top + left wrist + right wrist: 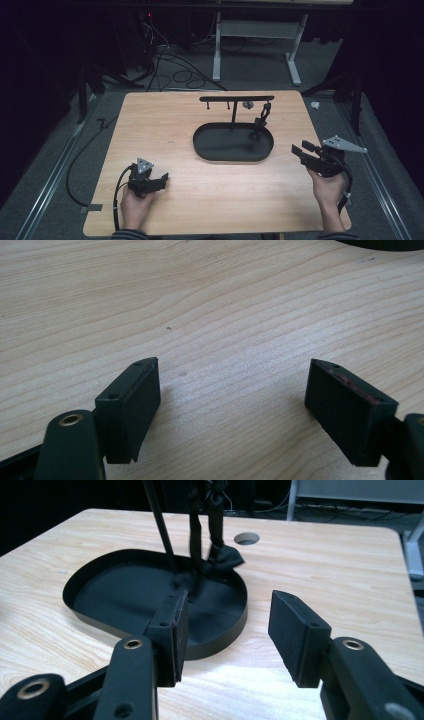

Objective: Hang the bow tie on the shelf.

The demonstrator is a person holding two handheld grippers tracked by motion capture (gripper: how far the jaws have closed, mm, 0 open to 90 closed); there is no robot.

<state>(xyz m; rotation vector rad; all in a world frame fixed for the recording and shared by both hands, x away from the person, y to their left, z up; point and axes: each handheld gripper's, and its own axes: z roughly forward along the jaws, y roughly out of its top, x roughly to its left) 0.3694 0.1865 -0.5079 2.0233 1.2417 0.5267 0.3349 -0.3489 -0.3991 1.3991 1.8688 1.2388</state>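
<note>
A black oval tray (210, 153) is sitting just right of centre in the high view, on a light wooden table (165, 120). A thin upright post (233, 114) is rising from the tray's far side and carrying a horizontal black bar (236, 98) with short pegs hanging beneath it. A dark strap-like item (259, 125) is hanging from the right end of the bar and trailing down into the tray, its lower end resting on the tray floor near the right wall. In the right gripper view the item's crumpled lower end (226, 556) is lying on the tray floor (125, 597) near the post's base; what the item is cannot be told.

At lower left of the high view, the left gripper (157, 181) is resting low over the table in the person's left hand (135, 205), pointing right. Its own view is showing the jaws spread wide apart with bare wood grain between them and the tray's edge (385, 244) at upper right.

At right of the high view, the right gripper (303, 148) is hovering at the table's edge in the right hand (328, 187), aimed left toward the tray. Its jaws are standing spread and pinching nothing. A round hole (246, 538) is showing in the tabletop beyond the tray.
</note>
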